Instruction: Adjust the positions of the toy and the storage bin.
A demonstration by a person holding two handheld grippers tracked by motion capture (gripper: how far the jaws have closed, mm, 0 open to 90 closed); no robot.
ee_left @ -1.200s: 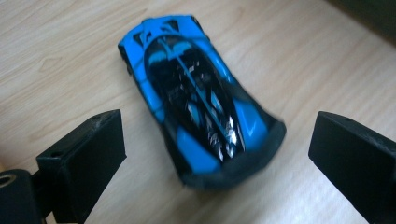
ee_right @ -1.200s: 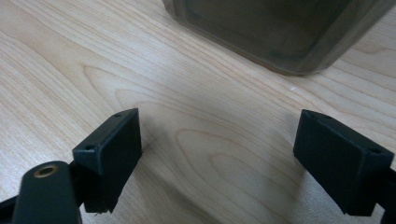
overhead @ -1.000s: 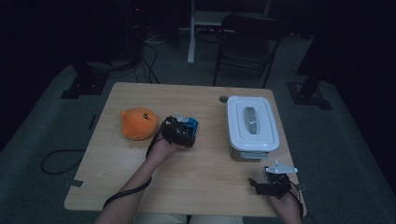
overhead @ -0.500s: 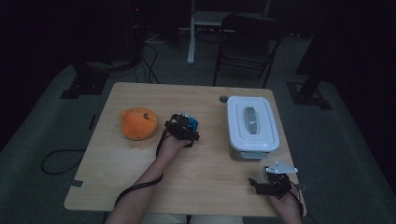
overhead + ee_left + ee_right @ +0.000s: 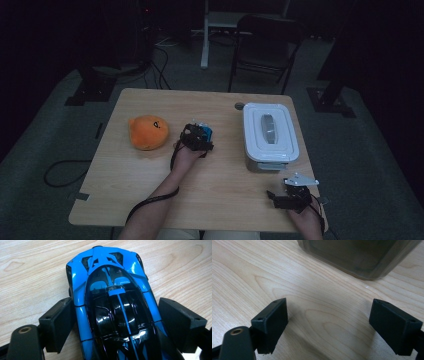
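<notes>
A blue and black toy car (image 5: pixel 115 302) stands on the wooden table (image 5: pixel 225 200), near its middle. My left gripper (image 5: pixel 116 322) straddles the car from behind, and its jaws have just been closing. Both black pads (image 5: pixel 60 322) now rest against the car's flanks. From above, the left gripper (image 5: pixel 196 139) covers most of the car (image 5: pixel 205 132). My right gripper (image 5: pixel 291 194) rests near the table's front right corner. It is open with bare wood between its pads (image 5: pixel 272 320).
An orange plush toy (image 5: pixel 148 131) lies left of the car. A white lidded container (image 5: pixel 270 132) sits at the right, and its dark wall (image 5: pixel 362 257) is just ahead of the right gripper. A chair and stand legs are beyond the far edge.
My left hand has come down and slightly right over the car, and its jaws have drawn in around it. The right gripper has not moved.
</notes>
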